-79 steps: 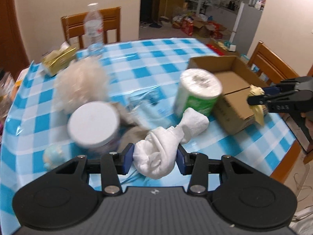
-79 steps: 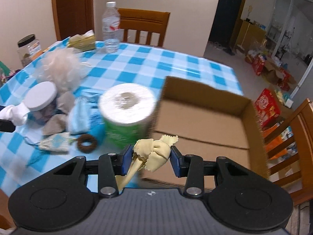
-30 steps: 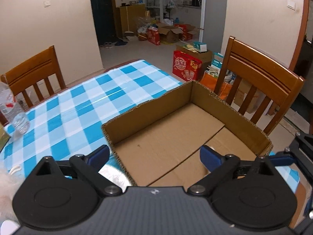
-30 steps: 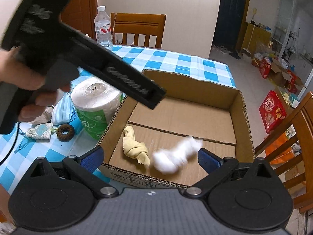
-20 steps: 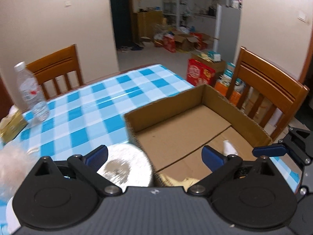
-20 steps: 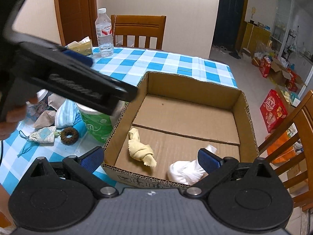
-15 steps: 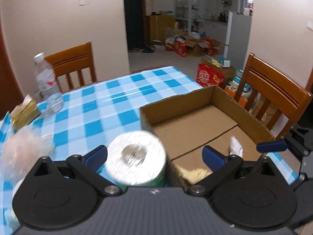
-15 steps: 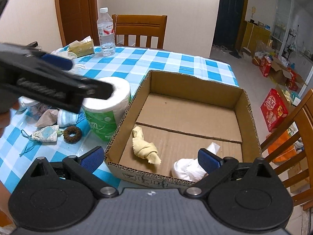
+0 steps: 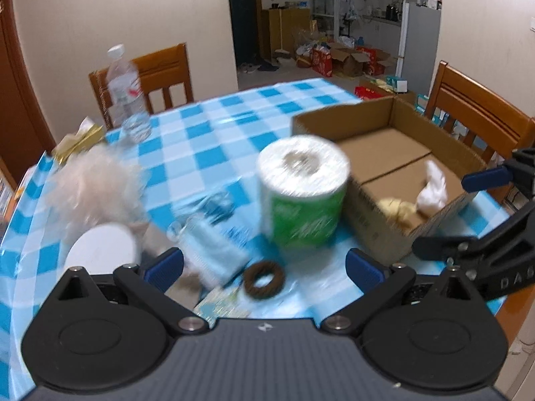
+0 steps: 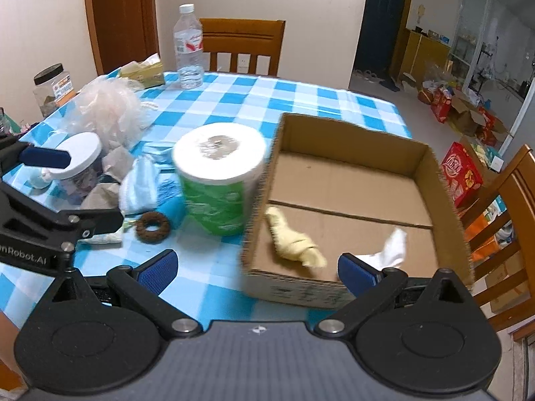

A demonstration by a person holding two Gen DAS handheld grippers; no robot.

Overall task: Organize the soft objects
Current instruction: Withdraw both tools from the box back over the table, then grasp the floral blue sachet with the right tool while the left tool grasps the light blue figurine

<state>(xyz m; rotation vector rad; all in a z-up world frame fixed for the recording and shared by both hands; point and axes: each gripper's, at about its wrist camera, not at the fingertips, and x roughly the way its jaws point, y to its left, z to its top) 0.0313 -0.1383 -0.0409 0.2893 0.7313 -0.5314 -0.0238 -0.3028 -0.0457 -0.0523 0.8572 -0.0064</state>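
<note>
An open cardboard box (image 10: 431, 180) stands on the blue checked table; it also shows in the left wrist view (image 9: 367, 207). Inside lie a knotted yellow cloth (image 10: 294, 240) and a white cloth (image 10: 391, 247); both also show in the left wrist view, yellow (image 9: 398, 210) and white (image 9: 431, 190). My left gripper (image 9: 264, 269) is open and empty above a brown fuzzy ring (image 9: 264, 279) and light blue cloths (image 9: 214, 250). My right gripper (image 10: 255, 270) is open and empty at the box's near left corner.
A green-wrapped toilet roll (image 10: 220, 180) stands left of the box. A white-lidded jar (image 10: 78, 160), a fluffy pale puff (image 10: 107, 113), a water bottle (image 10: 189, 46) and a tissue pack (image 10: 143, 72) sit further left. Wooden chairs (image 10: 501, 220) ring the table.
Both grippers let go of their cloths, which now lie in the box. My left gripper swung left from the box to the pile by the toilet roll. My right gripper shifted left.
</note>
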